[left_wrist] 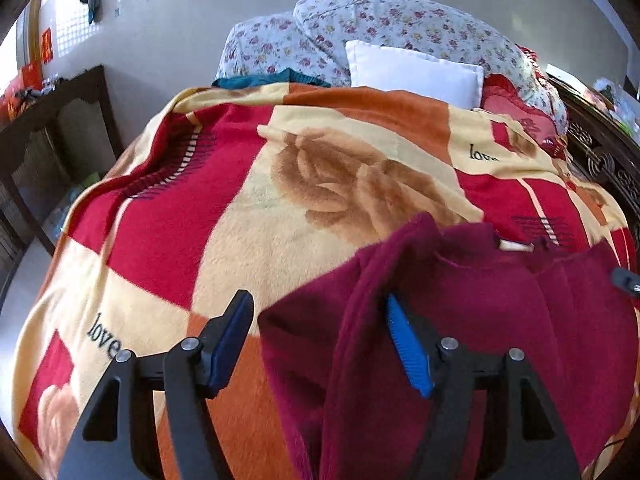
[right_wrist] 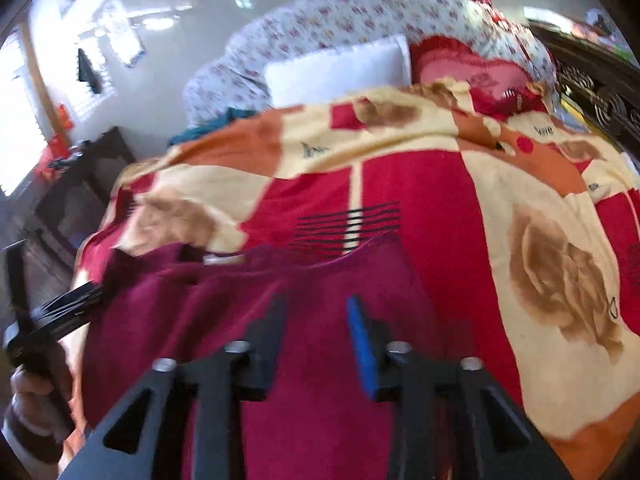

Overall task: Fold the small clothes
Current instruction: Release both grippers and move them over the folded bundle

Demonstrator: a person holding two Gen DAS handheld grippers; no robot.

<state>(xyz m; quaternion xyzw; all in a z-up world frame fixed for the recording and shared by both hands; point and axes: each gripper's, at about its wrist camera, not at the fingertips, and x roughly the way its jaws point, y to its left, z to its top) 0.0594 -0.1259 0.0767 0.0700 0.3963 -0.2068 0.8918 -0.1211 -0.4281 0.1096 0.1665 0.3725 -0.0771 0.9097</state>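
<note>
Maroon sweater is seen spread on the patterned blanket of the bed, in the lower right of the left wrist view. The left gripper is held with jaws released, one sleeve fold lying between them. In the right wrist view, the right gripper is held above the sweater, jaws released.

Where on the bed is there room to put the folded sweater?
Free: the blanket left of the maroon sweater, and the stretch to its right. Crowded: the head end, with the white pillow, red cushion and floral quilt.
</note>
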